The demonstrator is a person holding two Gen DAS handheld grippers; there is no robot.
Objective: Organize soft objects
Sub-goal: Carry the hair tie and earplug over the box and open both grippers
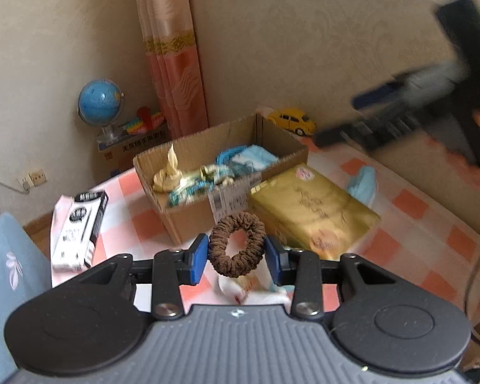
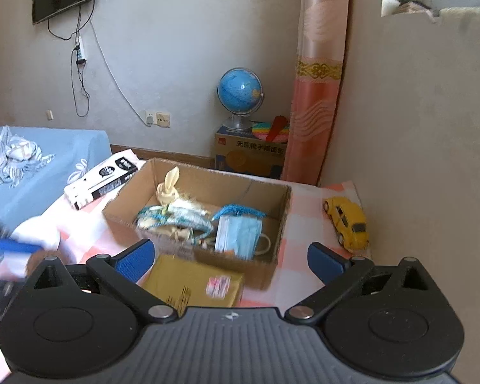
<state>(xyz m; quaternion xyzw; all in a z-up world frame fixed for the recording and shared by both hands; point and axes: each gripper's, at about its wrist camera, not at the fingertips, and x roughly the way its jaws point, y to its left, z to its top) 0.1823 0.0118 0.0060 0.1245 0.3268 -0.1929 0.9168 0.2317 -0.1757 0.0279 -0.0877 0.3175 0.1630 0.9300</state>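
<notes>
My left gripper [image 1: 236, 252] is shut on a brown scrunchie [image 1: 236, 244] and holds it just in front of the cardboard box [image 1: 188, 217]. The box [image 2: 272, 220] holds a cream cloth knot [image 2: 169, 188], a teal-and-cream braided piece [image 2: 172, 220] and a stack of blue face masks [image 2: 238, 233]. A blue mask [image 1: 363, 184] lies on the checked tablecloth right of the box. My right gripper [image 2: 230, 256] is open and empty, above a gold box [image 2: 192, 283]; it also shows blurred in the left wrist view [image 1: 336, 118].
A gold box [image 1: 310, 211] lies beside the cardboard box. A yellow toy car [image 2: 348, 220] sits at the wall. A black-and-white carton [image 1: 80, 227] lies at the left. A white packet [image 1: 256, 291] lies under my left gripper. A globe [image 2: 240, 91] stands behind.
</notes>
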